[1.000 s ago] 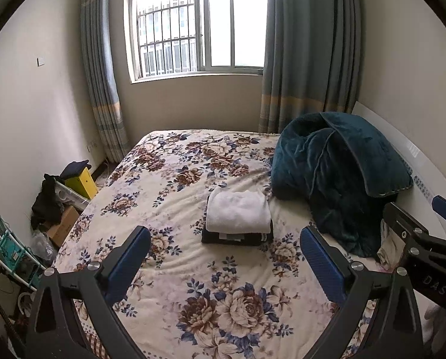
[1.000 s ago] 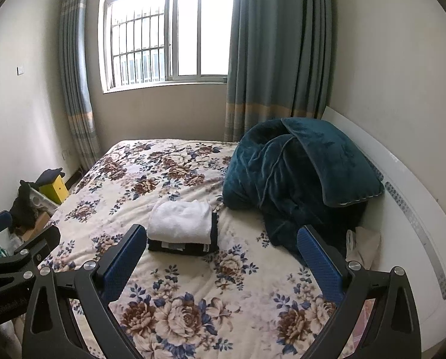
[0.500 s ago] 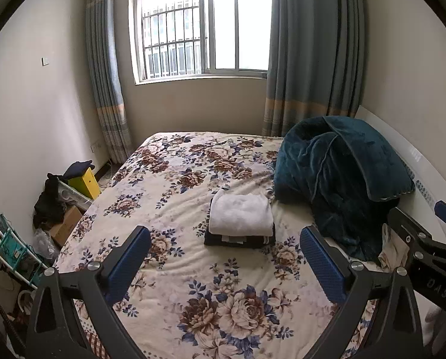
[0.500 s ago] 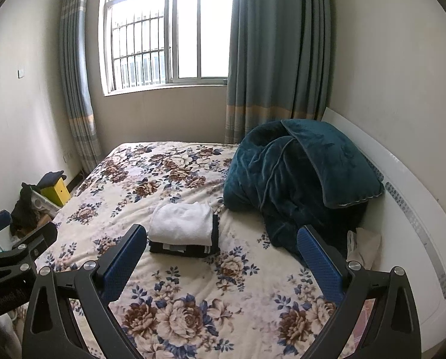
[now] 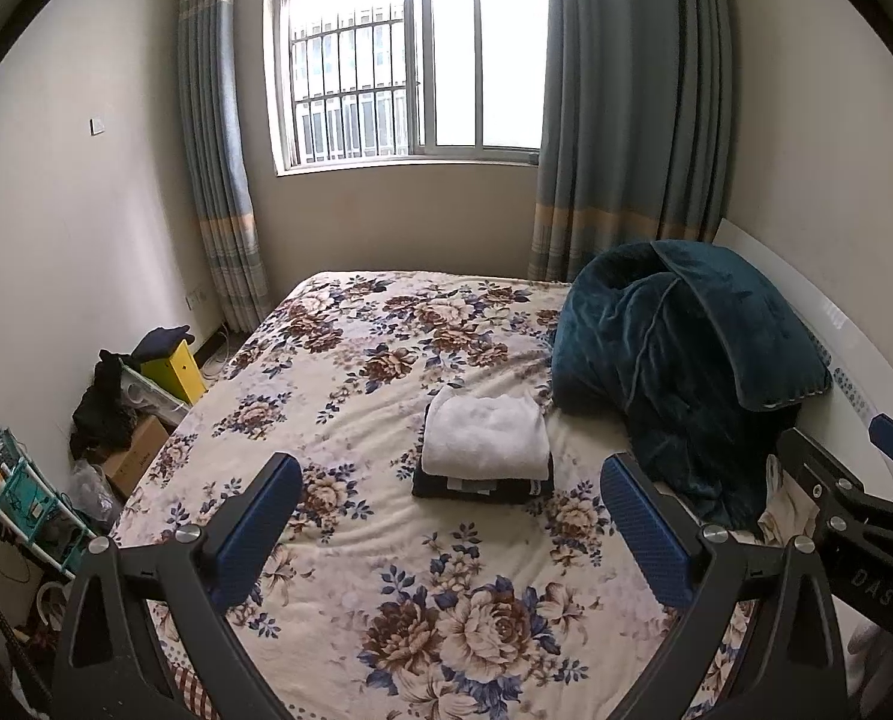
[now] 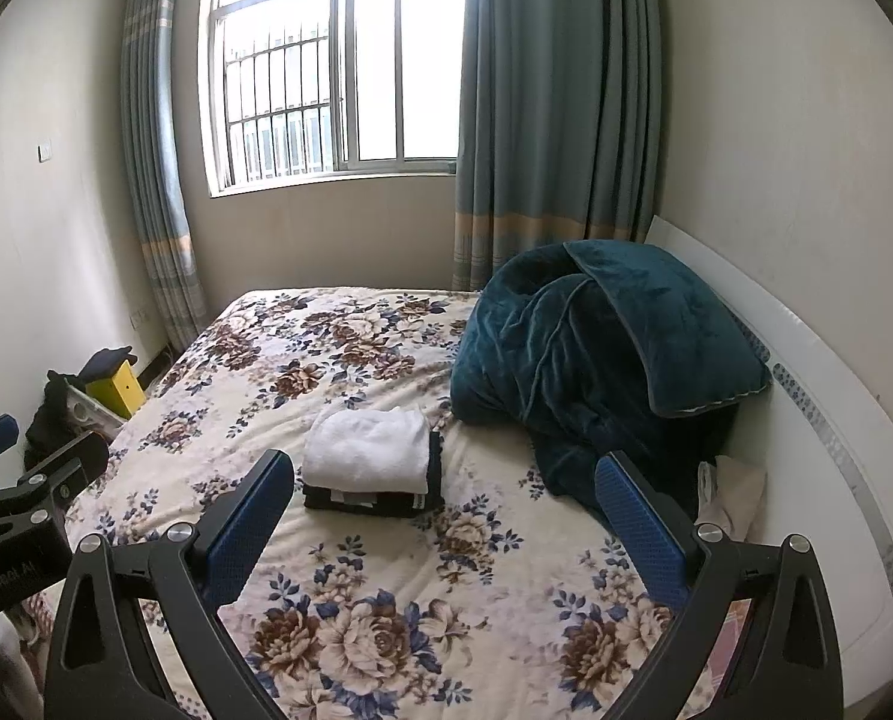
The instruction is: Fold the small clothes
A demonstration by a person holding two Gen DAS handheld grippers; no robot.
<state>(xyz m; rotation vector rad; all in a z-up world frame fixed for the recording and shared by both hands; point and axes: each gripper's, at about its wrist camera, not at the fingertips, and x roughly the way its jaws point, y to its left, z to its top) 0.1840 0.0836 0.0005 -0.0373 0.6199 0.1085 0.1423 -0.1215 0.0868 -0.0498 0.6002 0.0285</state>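
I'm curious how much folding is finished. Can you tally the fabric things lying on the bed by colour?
White folded garment: 1, on top of the stack.
Dark folded clothes: the layers cannot be told apart, so counted as 1 bundle under the white one.
Teal blanket: 1, heaped by the headboard.
Cream cloth: 1, crumpled beside the blanket.
Total: 4

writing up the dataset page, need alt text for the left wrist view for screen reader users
A small stack of folded clothes, white piece on top of dark ones, sits mid-bed on a floral bedspread, framed by the open left gripper held above the near edge. A heaped teal blanket lies to the right, a curtained window behind, and the right gripper enters at the right edge.
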